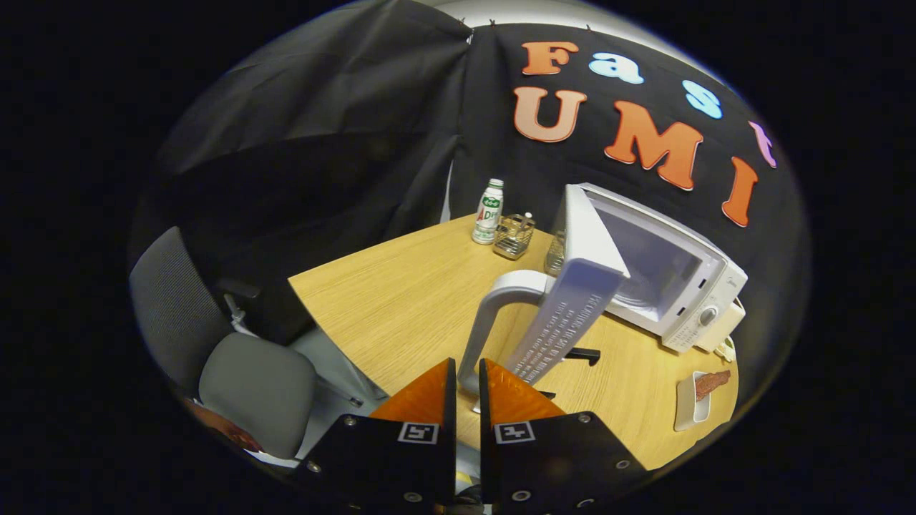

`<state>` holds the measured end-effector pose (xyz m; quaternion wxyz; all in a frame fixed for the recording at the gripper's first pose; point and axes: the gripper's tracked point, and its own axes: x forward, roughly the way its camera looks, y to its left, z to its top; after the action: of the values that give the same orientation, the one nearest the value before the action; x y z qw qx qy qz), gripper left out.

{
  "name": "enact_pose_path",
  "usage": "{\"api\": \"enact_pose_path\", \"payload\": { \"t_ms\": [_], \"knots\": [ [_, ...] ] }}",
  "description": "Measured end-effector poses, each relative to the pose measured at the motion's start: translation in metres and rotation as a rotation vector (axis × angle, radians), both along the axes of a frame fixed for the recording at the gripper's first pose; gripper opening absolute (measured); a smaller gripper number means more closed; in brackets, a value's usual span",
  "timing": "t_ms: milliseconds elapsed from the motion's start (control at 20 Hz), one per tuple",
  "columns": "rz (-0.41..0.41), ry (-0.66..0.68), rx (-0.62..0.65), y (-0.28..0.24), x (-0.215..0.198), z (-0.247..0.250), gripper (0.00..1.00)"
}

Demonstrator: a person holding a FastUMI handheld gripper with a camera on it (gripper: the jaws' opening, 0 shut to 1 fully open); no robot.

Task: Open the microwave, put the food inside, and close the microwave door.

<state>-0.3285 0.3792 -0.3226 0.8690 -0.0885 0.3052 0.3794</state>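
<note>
A white microwave (673,286) stands on the wooden table (401,300) with its door (572,307) swung wide open toward me, the cavity showing behind it. The door's grey arched handle (494,307) runs down between my fingers. My gripper (467,366) is shut on the lower end of that handle, both fingers pressing its sides. To the right of the microwave's front, near the table edge, a white plate (688,411) carries a reddish-brown piece of food (713,383).
Behind the door stand a white bottle (489,212) with a green label and a small wire basket (514,237). A grey office chair (222,350) sits left of the table. A small black object (583,354) lies on the table under the door.
</note>
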Motion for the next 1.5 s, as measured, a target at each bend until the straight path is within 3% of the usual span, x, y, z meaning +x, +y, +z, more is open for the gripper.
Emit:
{"api": "enact_pose_path", "payload": {
  "t_ms": [150, 300, 600, 900, 1100, 1300, 1500],
  "knots": [
    [0.074, 0.053, 0.037, 0.001, -0.013, 0.011, 0.16],
    [0.066, 0.052, 0.048, -0.017, -0.006, 0.024, 0.19],
    [-0.068, 0.061, 0.036, -0.089, 0.044, 0.035, 0.33],
    [-0.211, 0.128, -0.026, -0.184, 0.107, -0.001, 0.51],
    [-0.31, 0.173, -0.048, -0.255, 0.153, -0.027, 0.68],
    [-0.347, 0.22, -0.056, -0.312, 0.191, -0.051, 0.73],
    [-0.414, 0.298, -0.019, -0.358, 0.218, -0.079, 0.86]
  ]
}}
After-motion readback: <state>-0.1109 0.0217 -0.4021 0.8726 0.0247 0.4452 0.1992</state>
